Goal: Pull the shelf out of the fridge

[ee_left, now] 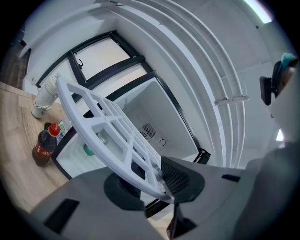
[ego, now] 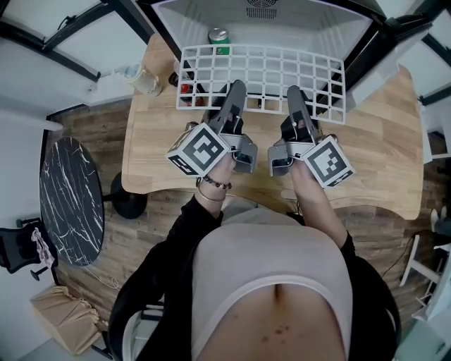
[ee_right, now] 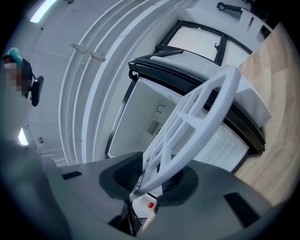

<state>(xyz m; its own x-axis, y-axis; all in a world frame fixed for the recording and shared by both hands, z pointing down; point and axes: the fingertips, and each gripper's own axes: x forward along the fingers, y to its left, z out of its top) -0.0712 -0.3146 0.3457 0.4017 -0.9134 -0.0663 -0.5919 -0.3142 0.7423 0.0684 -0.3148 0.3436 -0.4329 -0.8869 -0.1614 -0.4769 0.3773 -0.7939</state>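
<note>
left gripper point(ego: 231, 99): jaws narrow, clamped on shelf point(ego: 268, 70) near edge, left of middle | right gripper point(ego: 297, 102): clamped on same edge, right of middle | shelf: over table point(ego: 373, 141), stretching away from both grippers to fridge point(ego: 331, 21) mouth | can point(ego: 219, 39): just beyond far edge

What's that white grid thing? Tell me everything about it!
The shelf is a flat white grid of square holes with a thicker rim, and it looks like plastic or coated wire. It hangs roughly level above the wooden table, just in front of the open fridge. The left gripper and right gripper each clamp its near edge, side by side.
</note>
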